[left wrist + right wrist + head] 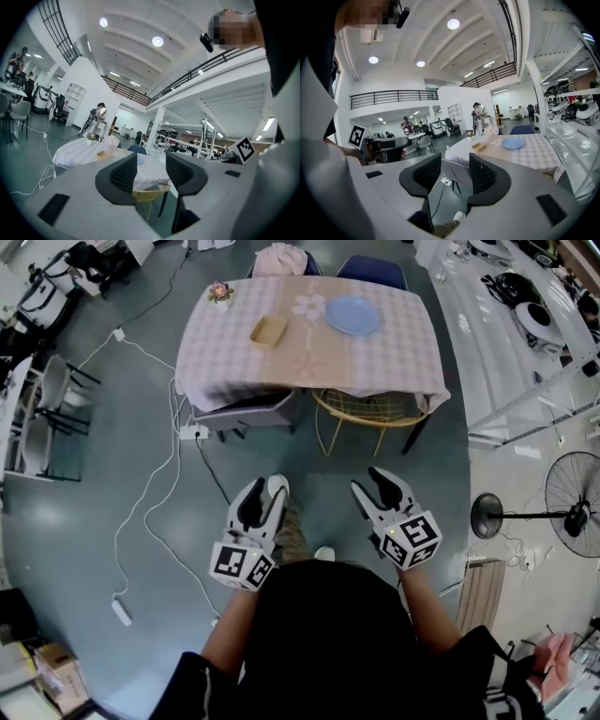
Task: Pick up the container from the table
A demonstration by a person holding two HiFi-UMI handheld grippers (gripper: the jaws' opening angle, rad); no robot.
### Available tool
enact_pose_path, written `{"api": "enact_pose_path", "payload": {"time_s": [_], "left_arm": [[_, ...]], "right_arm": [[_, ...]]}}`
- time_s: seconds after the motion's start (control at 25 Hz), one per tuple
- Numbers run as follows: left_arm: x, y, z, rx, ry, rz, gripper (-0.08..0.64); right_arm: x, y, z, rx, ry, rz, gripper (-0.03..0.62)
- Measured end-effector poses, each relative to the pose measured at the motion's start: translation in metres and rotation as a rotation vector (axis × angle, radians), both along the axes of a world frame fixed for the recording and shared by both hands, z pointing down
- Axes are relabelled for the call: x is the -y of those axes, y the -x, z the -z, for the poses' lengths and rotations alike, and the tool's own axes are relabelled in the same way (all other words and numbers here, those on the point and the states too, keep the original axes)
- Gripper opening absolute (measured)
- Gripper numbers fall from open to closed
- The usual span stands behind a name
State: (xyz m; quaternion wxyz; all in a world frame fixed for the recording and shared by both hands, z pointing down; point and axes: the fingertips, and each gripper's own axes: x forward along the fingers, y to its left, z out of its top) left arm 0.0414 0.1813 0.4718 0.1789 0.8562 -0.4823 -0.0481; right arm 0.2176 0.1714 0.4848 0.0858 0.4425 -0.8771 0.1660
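Note:
The container, a small shallow tan tray, lies on the checked tablecloth of the table, far ahead of me. It also shows small in the left gripper view as the container and in the right gripper view as the container. My left gripper and right gripper hang side by side over the floor, well short of the table. Both the left gripper and the right gripper stand open with nothing between the pads.
A blue plate and a small flower pot share the table. A yellow wire chair and a grey chair are tucked under its near edge. White cables and a power strip lie on the floor at left; a fan stands at right.

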Motion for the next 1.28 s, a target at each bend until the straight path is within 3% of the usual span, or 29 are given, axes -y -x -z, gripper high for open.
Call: {"api": "enact_pose_path", "payload": {"time_s": [0.32, 0.56, 0.88, 1.08, 1.28], "left_arm": [[0.145, 0.037, 0.005, -0.015, 0.007, -0.029, 0.170], [0.257, 0.088, 0.016, -0.021, -0.009, -0.045, 0.170], [0.336, 0.112, 0.003, -0.002, 0.026, -0.082, 0.170], [0.367, 0.113, -0.015, -0.012, 0.072, -0.032, 0.170], [0.395, 0.119, -0.025, -0.040, 0.133, 0.093, 0.170]], "right_arm": [[0.132, 0.031, 0.000, -0.062, 0.048, -0.008, 0.155], [0.235, 0.080, -0.007, -0.112, 0.094, 0.028, 0.156], [0.340, 0.138, -0.035, -0.159, 0.127, 0.095, 0.156], [0.396, 0.167, -0.067, -0.200, 0.159, 0.202, 0.156], [0.458, 0.187, -0.104, -0.245, 0.195, 0.319, 0.156]]}}
